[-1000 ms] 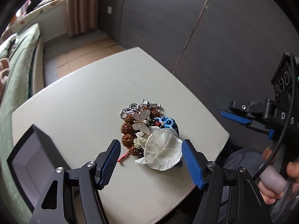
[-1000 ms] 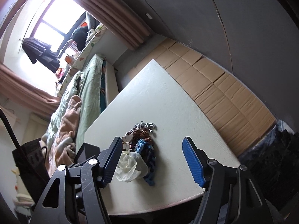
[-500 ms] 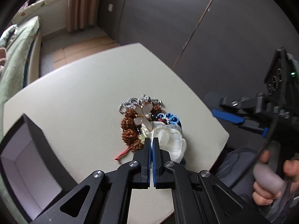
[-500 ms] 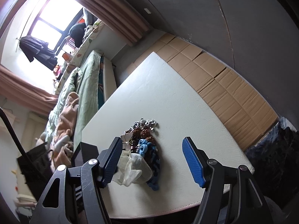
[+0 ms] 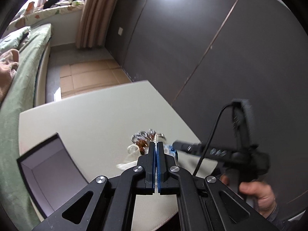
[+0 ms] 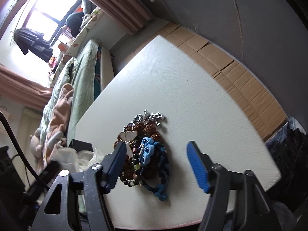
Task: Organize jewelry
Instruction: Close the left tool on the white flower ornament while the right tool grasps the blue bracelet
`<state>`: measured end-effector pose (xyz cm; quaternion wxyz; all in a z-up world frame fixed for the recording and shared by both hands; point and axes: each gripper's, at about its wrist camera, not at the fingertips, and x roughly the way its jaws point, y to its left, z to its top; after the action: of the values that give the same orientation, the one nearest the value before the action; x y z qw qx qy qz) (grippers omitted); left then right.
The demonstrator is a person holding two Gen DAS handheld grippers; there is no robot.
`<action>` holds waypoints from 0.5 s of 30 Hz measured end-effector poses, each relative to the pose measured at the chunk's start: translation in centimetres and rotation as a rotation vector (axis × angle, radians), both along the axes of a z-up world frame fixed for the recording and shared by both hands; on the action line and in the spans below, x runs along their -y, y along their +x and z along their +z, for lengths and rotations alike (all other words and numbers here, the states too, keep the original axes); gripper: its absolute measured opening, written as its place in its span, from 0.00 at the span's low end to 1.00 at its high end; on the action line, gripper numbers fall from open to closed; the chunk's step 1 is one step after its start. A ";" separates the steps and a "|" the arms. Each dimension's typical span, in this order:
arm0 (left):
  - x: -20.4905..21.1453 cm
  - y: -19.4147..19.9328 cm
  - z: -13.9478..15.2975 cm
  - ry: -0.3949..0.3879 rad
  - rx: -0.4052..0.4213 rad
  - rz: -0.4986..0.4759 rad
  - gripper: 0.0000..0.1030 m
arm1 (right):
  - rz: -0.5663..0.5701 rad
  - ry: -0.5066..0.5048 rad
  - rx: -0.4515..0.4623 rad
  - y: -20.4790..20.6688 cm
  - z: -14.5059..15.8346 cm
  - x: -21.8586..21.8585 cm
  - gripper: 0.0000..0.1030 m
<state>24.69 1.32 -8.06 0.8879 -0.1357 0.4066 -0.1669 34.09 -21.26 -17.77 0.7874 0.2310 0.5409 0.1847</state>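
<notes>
Your left claw (image 5: 156, 144) is pressed together, pinching the white sheer piece (image 5: 130, 154) just left of the jewelry pile (image 6: 146, 130). Your right claw (image 6: 156, 144) is spread but has just been closing, with the pile between its jaws and nothing gripped. Looks like step 1 of sorting. Next I'd swing that piece over the open black box (image 5: 48, 165) left of the pile, then release.

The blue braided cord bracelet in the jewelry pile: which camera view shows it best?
The right wrist view: the blue braided cord bracelet lies whole and sharp on the white table. In the left wrist view only a blurred blue bit shows behind the closed left gripper.
</notes>
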 end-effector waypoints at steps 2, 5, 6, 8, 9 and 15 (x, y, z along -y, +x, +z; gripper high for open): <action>-0.8 -0.2 0.4 -0.004 0.013 0.018 0.00 | 0.026 0.031 -0.033 0.2 -0.8 -0.6 0.43; -2.1 -0.5 0.7 -0.017 0.020 0.047 0.00 | 0.035 0.050 -0.057 0.5 -1.4 -1.2 0.43; -2.5 -0.5 0.8 -0.020 0.022 0.057 0.00 | 0.030 0.044 -0.055 0.5 -1.4 -1.3 0.43; -3.2 -0.6 0.8 -0.029 0.024 0.074 0.00 | 0.022 0.026 -0.055 0.6 -1.5 -1.7 0.43; -3.6 -0.7 0.8 -0.035 0.025 0.082 0.00 | 0.020 0.022 -0.057 0.6 -1.6 -1.9 0.43; -5.9 -1.7 0.8 -0.061 0.030 0.138 0.00 | -0.029 0.030 -0.036 0.3 -0.9 -1.4 0.17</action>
<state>22.95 7.22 -7.28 0.8988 -0.1877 0.3776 -0.1196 34.40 -19.84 -18.67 0.7766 0.2539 0.5486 0.1774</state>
